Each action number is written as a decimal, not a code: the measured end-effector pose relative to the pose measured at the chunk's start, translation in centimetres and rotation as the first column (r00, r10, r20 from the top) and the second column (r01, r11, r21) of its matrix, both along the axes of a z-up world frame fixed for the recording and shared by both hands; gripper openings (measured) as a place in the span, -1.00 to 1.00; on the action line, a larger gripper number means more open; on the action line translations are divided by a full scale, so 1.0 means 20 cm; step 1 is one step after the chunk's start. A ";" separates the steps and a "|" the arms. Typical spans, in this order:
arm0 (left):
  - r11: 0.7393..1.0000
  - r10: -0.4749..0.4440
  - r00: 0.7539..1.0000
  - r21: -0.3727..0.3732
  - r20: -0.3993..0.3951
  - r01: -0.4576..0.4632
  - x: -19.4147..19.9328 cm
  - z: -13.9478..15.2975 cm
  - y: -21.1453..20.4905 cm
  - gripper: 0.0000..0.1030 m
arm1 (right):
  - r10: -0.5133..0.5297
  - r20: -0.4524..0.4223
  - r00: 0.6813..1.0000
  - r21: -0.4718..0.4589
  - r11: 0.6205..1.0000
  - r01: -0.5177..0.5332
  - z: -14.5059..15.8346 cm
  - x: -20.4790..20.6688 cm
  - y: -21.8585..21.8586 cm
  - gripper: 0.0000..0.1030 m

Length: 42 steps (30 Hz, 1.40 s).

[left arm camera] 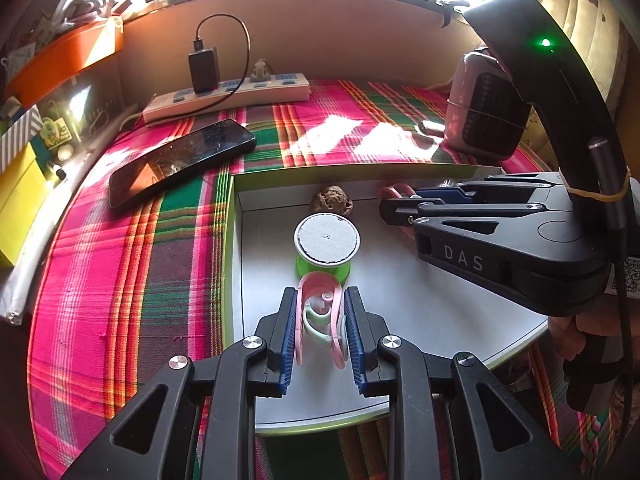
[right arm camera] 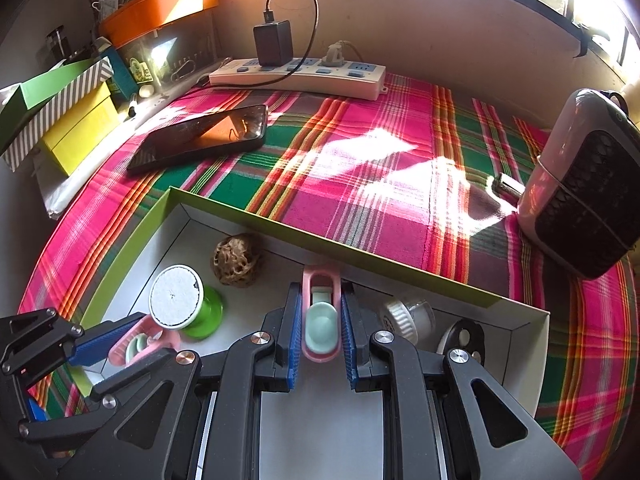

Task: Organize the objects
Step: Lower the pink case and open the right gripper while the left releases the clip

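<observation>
A shallow white tray with green walls lies on the plaid cloth. My left gripper is shut on a pink and mint clip low over the tray's near left part; it also shows in the right wrist view. My right gripper is shut on a second pink and mint clip near the tray's far wall; it also shows in the left wrist view. A green spool with a white top and a brown wrinkled ball sit in the tray.
A black phone lies left of the tray. A white power strip with a charger lines the back wall. A pink and black device stands at right. A ribbed white cap lies in the tray.
</observation>
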State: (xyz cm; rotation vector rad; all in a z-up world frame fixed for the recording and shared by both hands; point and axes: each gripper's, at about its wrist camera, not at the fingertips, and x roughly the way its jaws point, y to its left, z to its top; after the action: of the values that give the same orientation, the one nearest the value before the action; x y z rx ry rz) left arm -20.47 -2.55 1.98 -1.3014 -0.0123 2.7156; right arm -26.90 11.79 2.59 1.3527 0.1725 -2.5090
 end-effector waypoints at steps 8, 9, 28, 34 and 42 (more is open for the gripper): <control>1.000 0.000 1.000 -0.005 0.006 0.000 0.00 -0.01 0.00 -0.58 | -0.001 0.004 1.000 0.012 1.000 0.001 0.00 0.00 -0.01 -0.64; 1.000 0.000 1.000 -0.005 0.006 0.000 0.00 -0.01 0.00 -0.58 | -0.002 0.004 1.000 0.013 1.000 0.002 -0.01 0.00 -0.01 -0.64; 1.000 -0.001 1.000 -0.007 0.005 0.001 0.01 -0.01 0.01 -0.51 | -0.025 0.000 1.000 0.003 1.000 0.025 0.00 0.02 0.00 -0.34; 1.000 0.000 1.000 0.000 0.008 0.000 0.02 0.00 0.01 -0.43 | -0.032 -0.008 0.999 -0.010 0.999 0.032 0.03 0.05 0.01 -0.20; 1.000 0.010 1.000 -0.005 -0.003 -0.010 0.06 0.02 0.01 -0.37 | -0.051 -0.037 0.998 -0.022 0.998 0.050 0.08 0.12 0.03 -0.20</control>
State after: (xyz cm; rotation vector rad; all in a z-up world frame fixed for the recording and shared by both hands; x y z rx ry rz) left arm -19.36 -2.29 2.46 -1.3027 -0.0118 2.7271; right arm -24.54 12.37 4.14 1.3179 0.1209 -2.5719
